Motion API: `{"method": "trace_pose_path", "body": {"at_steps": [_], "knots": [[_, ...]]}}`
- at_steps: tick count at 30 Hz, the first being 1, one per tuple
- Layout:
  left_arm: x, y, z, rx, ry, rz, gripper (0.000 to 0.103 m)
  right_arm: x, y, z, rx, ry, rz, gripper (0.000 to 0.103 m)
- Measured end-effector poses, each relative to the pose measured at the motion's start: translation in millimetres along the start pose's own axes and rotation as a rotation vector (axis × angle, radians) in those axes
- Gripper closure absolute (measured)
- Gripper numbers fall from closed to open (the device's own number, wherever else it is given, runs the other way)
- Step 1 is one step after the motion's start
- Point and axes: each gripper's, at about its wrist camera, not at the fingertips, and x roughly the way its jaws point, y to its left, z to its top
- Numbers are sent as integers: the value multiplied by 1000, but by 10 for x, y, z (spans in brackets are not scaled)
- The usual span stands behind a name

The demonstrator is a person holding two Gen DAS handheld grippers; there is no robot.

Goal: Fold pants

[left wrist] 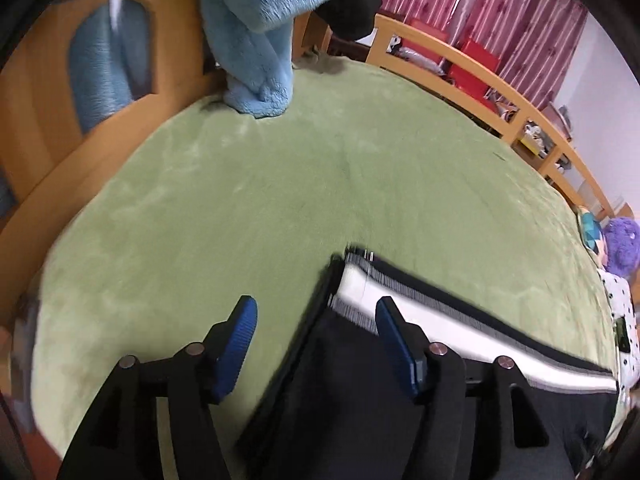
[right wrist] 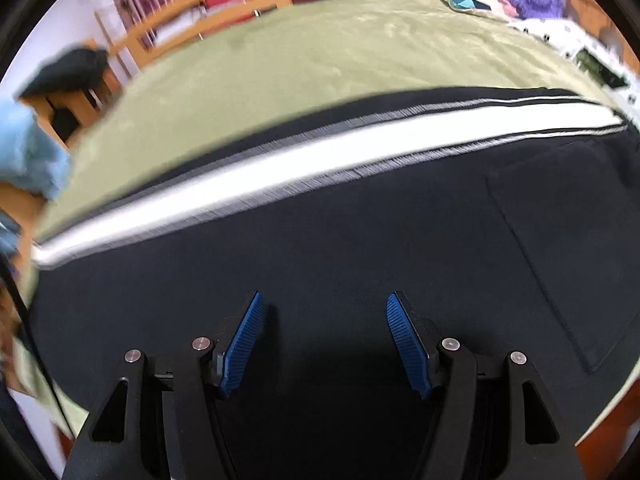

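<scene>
On the green blanket [right wrist: 280, 52], striped pants [right wrist: 320, 240] show no legible writing.

Both views are evenly and fairly brightly lit by soft indoor light, with no hard shadows on the green bedspread [left wrist: 240, 200]. Daylight glows through a gap in the red curtains [left wrist: 520, 8] at the upper right of the left view. Fisheye bending curves every edge and leaves black corners. Motion blur smears the white stripe [right wrist: 320, 148] and each frame's rim.
</scene>
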Motion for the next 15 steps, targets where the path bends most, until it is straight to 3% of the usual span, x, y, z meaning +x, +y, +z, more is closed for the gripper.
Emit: {"method": "trace_pose_path", "body": {"at_steps": [5, 9, 13, 15], "knots": [[-317, 240, -589, -15, -10, -56, 38, -194, 243, -64, -58, -50, 22, 39], [-233, 367, -977, -85, 67, -113, 38, -238, 367, -159, -84, -43, 33, 39], [74, 391, -1113, -149, 93, -116, 38, -314, 462, -264, -92, -35, 43, 39], [156, 371, -1076, -169, 52, -116, 38, -360, 495, -272, -105, -40, 47, 39]]}}
